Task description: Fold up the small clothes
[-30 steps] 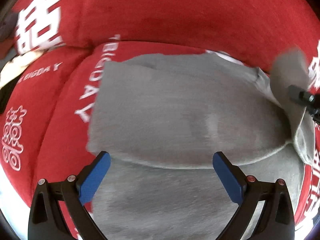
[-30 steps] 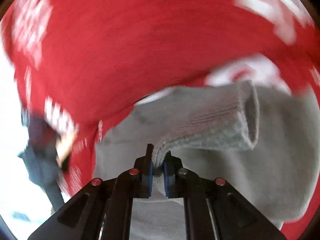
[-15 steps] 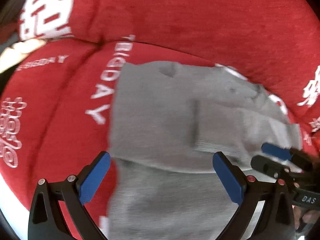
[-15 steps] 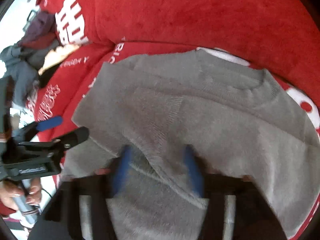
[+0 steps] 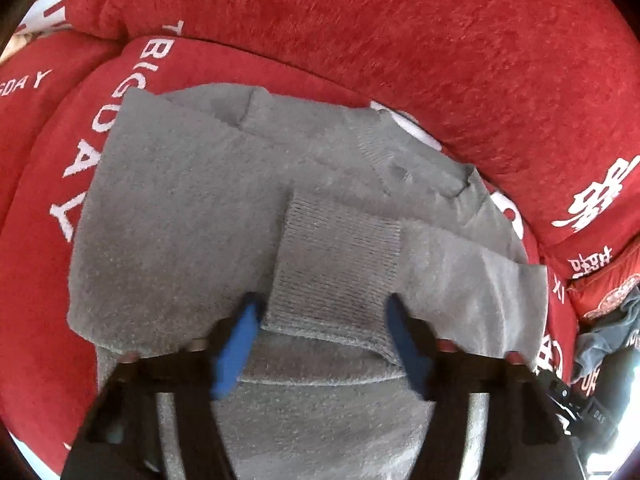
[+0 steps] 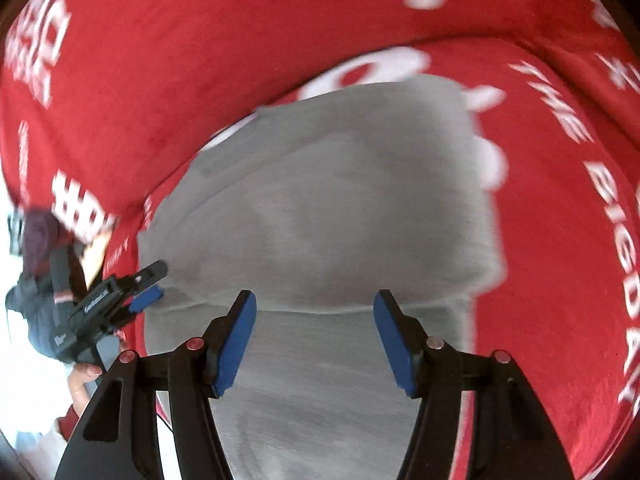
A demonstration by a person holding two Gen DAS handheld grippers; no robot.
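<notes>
Grey sweater [image 5: 192,208] lies spread on the red sofa cushion [image 5: 440,52], one ribbed sleeve cuff [image 5: 336,272] folded across its body. Left gripper [image 5: 324,340] has just been closing – blue pads either side of that cuff, not visibly pressing it. Right gripper [image 6: 314,334] – jaws apart, nothing held, hovering over the sweater's lower half.

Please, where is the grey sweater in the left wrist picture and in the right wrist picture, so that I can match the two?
Left wrist view: the grey sweater fills the centre, a ribbed cuff folded onto it just ahead of the left claw.
Right wrist view: the sweater fills the centre and bottom, blurred, ahead of the right claw.
Shared landmark: the white BIGDAY lettering on the red cushion.
</notes>
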